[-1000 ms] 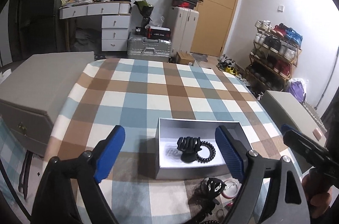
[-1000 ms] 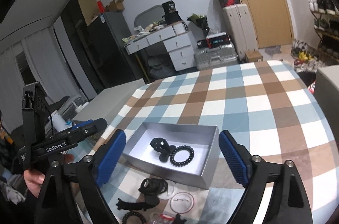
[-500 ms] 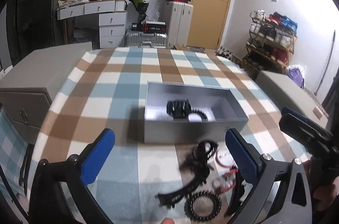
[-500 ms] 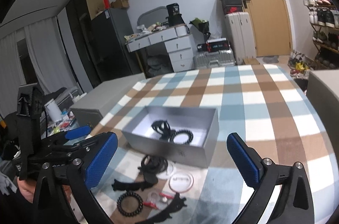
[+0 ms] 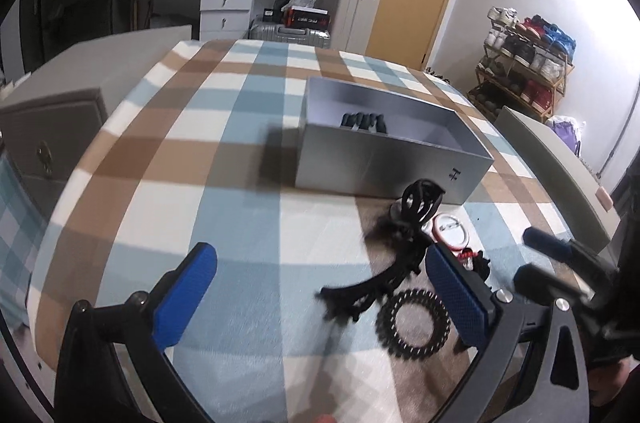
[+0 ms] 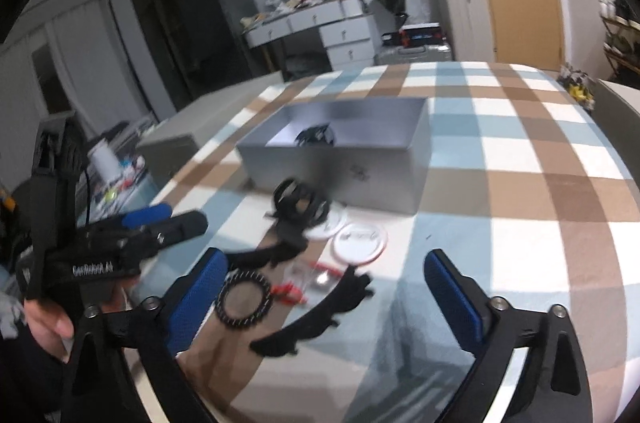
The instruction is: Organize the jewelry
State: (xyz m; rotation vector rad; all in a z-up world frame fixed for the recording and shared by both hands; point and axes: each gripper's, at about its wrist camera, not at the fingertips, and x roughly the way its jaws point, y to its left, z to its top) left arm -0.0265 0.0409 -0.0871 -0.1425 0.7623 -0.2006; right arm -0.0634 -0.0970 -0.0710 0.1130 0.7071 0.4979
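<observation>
Backed off the box, loose pile is next

Both my left gripper (image 5: 320,297) and right gripper (image 6: 326,297) are wide and empty. Since a second ago I've dropped lower: black spiral hair tie (image 6: 245,299) by the right's left finger, black claw clip (image 6: 298,203) ahead, grey rectangular box (image 6: 340,159) beyond.

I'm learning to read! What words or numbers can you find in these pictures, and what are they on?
"GenRobot.AI", a bit blurred: on the side of the left gripper, seen from the right wrist camera.
A small dark mark on the front wall of the grey box: a logo, too small to read.
White lettering on the black and red carton on the suitcase across the room: too blurred to read.
Nothing else is readable.
</observation>
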